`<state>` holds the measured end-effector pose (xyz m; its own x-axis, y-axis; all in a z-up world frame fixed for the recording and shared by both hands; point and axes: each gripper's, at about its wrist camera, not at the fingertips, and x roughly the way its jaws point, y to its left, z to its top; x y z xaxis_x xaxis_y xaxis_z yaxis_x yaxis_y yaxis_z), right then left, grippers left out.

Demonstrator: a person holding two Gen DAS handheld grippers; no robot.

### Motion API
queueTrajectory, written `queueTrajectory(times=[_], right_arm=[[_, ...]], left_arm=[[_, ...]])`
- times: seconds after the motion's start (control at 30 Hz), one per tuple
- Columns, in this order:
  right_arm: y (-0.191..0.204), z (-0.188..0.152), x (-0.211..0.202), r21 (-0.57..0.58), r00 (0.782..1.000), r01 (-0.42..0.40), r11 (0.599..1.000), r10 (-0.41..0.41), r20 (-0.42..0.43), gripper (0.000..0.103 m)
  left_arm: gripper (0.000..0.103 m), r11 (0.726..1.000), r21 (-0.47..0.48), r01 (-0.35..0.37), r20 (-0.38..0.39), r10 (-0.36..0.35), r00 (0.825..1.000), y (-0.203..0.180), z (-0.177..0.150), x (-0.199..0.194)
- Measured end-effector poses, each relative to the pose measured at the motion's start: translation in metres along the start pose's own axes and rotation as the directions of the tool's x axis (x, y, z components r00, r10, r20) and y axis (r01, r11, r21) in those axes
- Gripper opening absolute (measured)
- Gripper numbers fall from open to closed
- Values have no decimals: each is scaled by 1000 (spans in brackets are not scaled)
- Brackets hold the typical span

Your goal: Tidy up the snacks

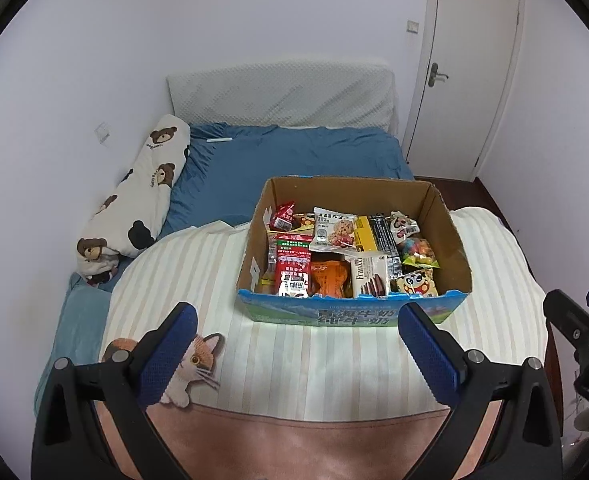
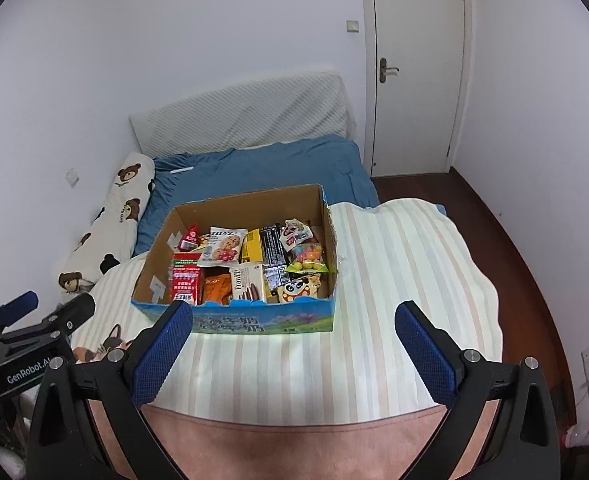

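Observation:
An open cardboard box [image 1: 450, 236] with a blue printed front stands on a striped blanket [image 1: 302, 364] on the bed. It holds several snack packets, among them a cookie pack [image 1: 334, 232], a red packet [image 1: 292, 268], an orange packet [image 1: 330, 280], a Franzzi pack [image 1: 370, 276] and a panda packet [image 1: 416, 284]. The same box [image 2: 162, 248] shows in the right wrist view. My left gripper [image 1: 296, 340] hangs open in front of the box with nothing between its blue pads. My right gripper [image 2: 294, 338] is open too, just short of the box front, empty.
A bear-print bolster [image 1: 134, 208] lies along the left wall on the blue sheet [image 1: 294, 160]. A white padded headboard cushion [image 1: 282, 96] leans on the far wall. A shut door [image 1: 466, 68] and dark wood floor [image 2: 534, 248] are at the right. A cat print [image 1: 198, 360] marks the blanket.

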<state>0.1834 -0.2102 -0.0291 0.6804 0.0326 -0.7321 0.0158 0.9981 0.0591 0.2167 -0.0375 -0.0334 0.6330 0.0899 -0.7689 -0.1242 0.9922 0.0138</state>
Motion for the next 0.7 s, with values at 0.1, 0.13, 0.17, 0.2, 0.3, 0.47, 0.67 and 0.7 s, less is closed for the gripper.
queueTrajectory(times=[0.1,0.13,0.17,0.2,0.3,0.47,0.67,0.7], right_arm=[[-1,6,18,-1,1000,18,1000,-18,-16,103],[-1,8,22,1,1000,23,1000,-22,-21,103],[-1,9,29,0,999,27,1000,-27,-29,103],[-1,11,33,2,999,31,1000,-30,-35,103],[0,13,45,0,998,37,999,-37,-48,103],[2,15,54,-2,997,48,999,-48,-60,103],[4,15,56,-6,996,60,998,-61,-60,103],[5,15,56,-5,996,62,998,-62,-61,103]], left_arm=[[103,1000,3,-1,-21,2,1000,-3,4,14],[103,1000,6,-5,-25,5,1000,-4,5,18],[103,1000,10,-7,-31,8,999,-5,6,23],[103,1000,11,-8,-38,9,999,-5,7,27],[103,1000,15,-12,-47,12,999,-6,10,35],[103,1000,15,-6,-46,6,999,-7,13,38],[103,1000,14,5,-50,-4,999,-9,16,42],[103,1000,15,5,-49,-4,999,-9,16,43]])
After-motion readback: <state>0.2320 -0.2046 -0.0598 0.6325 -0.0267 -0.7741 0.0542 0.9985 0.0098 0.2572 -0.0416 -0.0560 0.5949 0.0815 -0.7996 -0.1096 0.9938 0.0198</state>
